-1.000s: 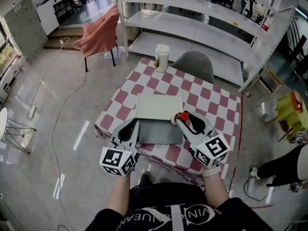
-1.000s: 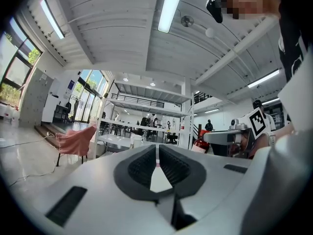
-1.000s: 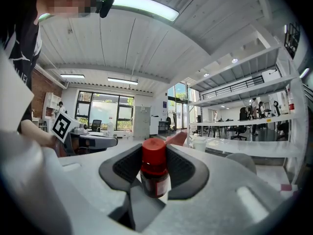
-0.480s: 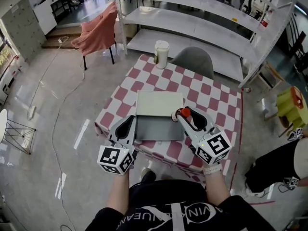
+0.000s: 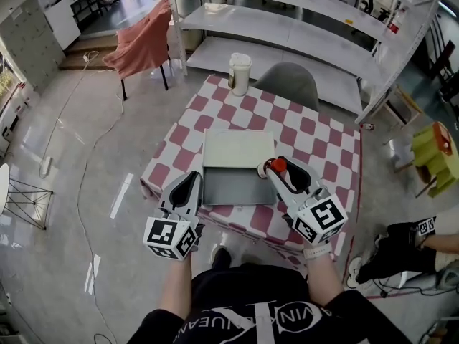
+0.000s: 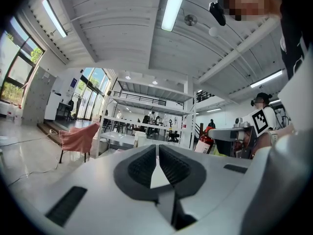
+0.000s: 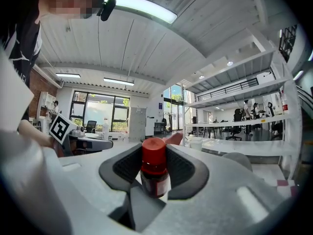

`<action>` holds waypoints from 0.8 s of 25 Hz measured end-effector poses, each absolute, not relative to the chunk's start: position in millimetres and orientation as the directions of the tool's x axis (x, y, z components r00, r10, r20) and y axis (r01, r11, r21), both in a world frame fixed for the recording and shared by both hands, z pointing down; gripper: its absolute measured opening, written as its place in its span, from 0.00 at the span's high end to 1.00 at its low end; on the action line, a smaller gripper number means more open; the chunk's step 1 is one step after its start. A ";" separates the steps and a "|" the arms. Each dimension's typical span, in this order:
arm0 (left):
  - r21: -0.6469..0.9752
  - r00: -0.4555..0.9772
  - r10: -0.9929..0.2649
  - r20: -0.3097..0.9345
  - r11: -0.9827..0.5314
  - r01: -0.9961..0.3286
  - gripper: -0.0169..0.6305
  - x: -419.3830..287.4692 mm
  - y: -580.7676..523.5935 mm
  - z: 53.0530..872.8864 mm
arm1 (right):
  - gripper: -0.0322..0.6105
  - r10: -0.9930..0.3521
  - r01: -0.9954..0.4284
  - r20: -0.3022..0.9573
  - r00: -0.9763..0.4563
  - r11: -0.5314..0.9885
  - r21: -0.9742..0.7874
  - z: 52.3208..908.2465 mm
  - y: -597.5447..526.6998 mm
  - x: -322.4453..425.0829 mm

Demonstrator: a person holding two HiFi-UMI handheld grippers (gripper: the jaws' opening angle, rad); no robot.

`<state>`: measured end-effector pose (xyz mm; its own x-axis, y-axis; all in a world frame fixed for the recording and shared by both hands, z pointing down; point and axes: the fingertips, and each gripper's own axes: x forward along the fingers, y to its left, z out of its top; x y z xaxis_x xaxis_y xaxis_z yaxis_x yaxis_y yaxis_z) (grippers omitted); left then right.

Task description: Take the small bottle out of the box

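Observation:
My right gripper point(image 5: 278, 169) is shut on a small dark bottle with a red cap point(image 5: 277, 165), held upright in the air just past the right edge of the open box point(image 5: 237, 188). In the right gripper view the bottle point(image 7: 154, 169) stands between both pads, its cap above them. The box has a grey base and a pale lid point(image 5: 238, 147) laid open behind it; nothing shows inside. My left gripper point(image 5: 191, 181) hovers at the box's front left corner, shut and empty; its fingertips point(image 6: 155, 150) meet in the left gripper view.
The box lies on a table with a red and white checked cloth point(image 5: 315, 145). A tall pale cup point(image 5: 239, 73) stands at its far edge, beside a grey chair point(image 5: 288, 90). White shelves point(image 5: 287, 27) stand behind, and a chair draped in pink cloth point(image 5: 140, 45) stands far left.
The right gripper with the bottle has drifted slightly right, off the box's edge. The left gripper has hardly moved. A person at the right edge has shifted.

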<state>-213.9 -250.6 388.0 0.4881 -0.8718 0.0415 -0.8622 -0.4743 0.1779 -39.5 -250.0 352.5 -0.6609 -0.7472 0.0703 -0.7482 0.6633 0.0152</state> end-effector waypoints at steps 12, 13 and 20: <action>0.193 0.505 -0.861 0.061 -0.486 -0.852 0.93 -217.6 -250.1 400.2 | 0.72 -0.749 -0.753 0.085 -0.657 0.657 -0.028 363.2 -247.7 -43.4; 0.193 0.506 -0.861 0.062 -0.487 -0.852 0.93 -218.5 -250.1 400.7 | 0.72 -0.748 -0.752 0.085 -0.658 0.659 -0.028 363.4 -247.8 -45.2; 0.191 0.502 -0.862 0.063 -0.483 -0.854 0.93 -229.9 -252.4 401.6 | 0.72 -0.734 -0.738 0.086 -0.673 0.674 -0.029 364.4 -250.3 -60.6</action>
<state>-229.9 -252.4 401.6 0.5023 -0.8624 0.0631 -0.8541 -0.4835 0.1915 -60.6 -250.3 364.4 -0.6735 -0.7342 0.0858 -0.7383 0.6738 -0.0292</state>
